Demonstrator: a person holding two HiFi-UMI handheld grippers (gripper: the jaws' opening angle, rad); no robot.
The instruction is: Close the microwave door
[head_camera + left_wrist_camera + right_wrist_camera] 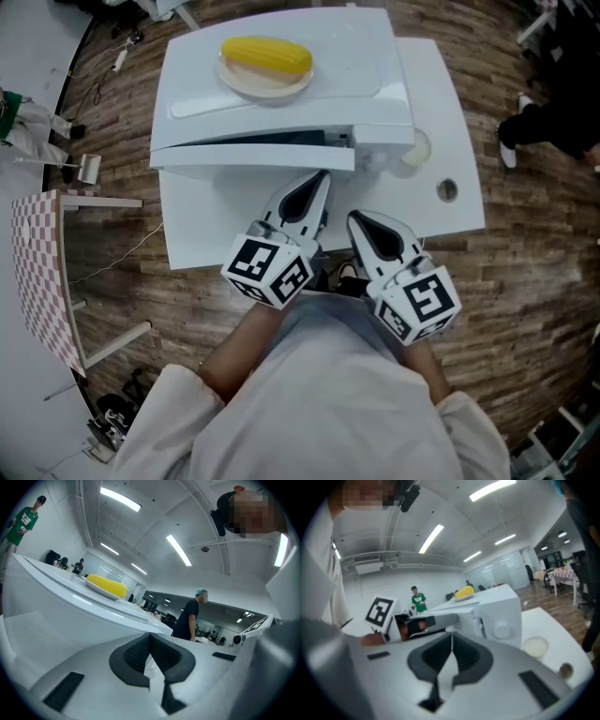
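A white microwave (281, 103) stands on a white table (441, 94), with its door (253, 157) slightly ajar and a dark gap showing behind it. On top lies a plate with a yellow corn cob (265, 58), also seen in the left gripper view as the corn cob (107, 584). My left gripper (322, 176) is shut and empty, its tip just before the door's right end. My right gripper (356, 217) is shut and empty, lower and to the right, over the table's front. The right gripper view shows the microwave (501, 616) with its knob, and the left gripper (417, 620) beside it.
A small cup of white liquid (417, 150) stands right of the microwave, with a round hole (447, 190) in the tabletop near it. A checked table (37, 272) stands at the left and a person (553, 122) at the right edge. The floor is wood.
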